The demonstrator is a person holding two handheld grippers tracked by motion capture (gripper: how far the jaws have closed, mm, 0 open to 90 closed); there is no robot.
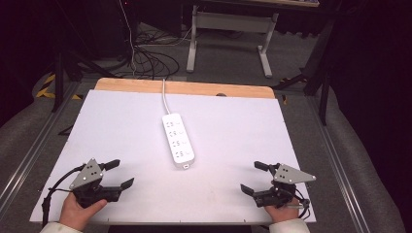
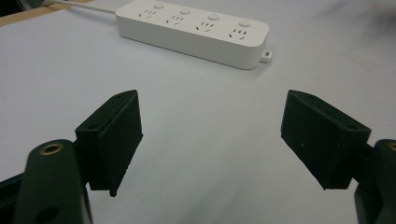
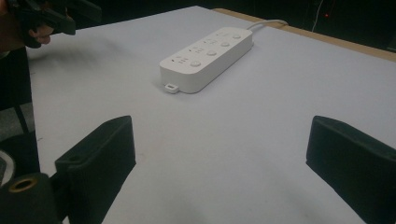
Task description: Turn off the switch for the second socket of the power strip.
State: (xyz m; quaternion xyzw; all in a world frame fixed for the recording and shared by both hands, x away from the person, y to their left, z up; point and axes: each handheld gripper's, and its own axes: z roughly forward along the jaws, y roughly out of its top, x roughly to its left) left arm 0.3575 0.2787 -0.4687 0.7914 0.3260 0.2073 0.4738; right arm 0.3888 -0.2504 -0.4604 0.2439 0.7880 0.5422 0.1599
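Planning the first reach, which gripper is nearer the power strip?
Left, slightly. The left gripper sits near-left of the power strip; the right gripper sits near-right, a little farther. Both open.

Before you stands a table [image 1: 121, 126] covered by a white sheet [image 1: 233, 145], its wooden edge [image 1: 194, 88] exposed along the far side. On the sheet, near the middle, lies a white power strip [image 1: 178, 139] with four sockets, set lengthwise away from you; its cord [image 1: 164, 94] runs over the far edge.
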